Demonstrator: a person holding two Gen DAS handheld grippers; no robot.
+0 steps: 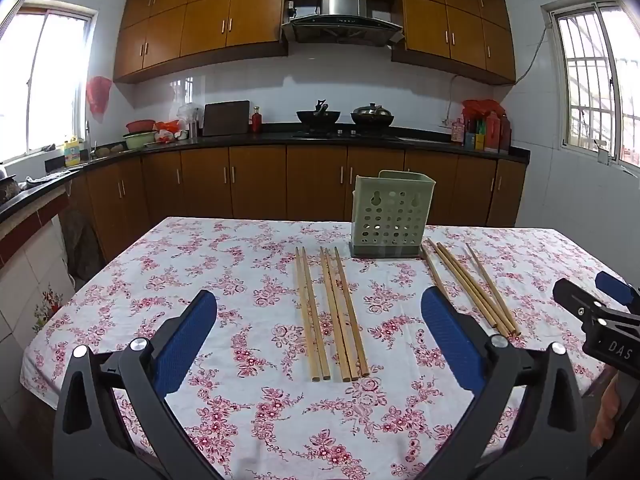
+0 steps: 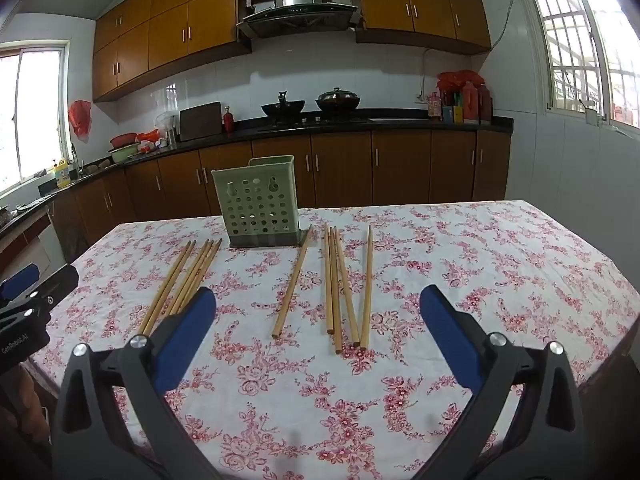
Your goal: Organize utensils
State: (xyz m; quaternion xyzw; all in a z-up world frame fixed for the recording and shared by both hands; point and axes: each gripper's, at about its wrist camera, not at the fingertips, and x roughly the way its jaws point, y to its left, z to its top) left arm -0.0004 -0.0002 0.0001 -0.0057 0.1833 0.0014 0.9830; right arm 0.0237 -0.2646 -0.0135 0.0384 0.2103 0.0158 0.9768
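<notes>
Up close, the left gripper point(image 1: 319, 328) has its blue pads spread wide with nothing between them, hovering over the floral tablecloth point(image 1: 248, 408). Same deal with the right gripper point(image 2: 318, 326): wide open, empty. Wooden chopsticks point(image 1: 334, 314) lie flat in two loose bunches, one either side of the green perforated holder point(image 1: 390, 216) standing upright further back.

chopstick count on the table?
10. Five chopsticks lie left of the holder; five more lie right of it. None visible inside it.
</notes>
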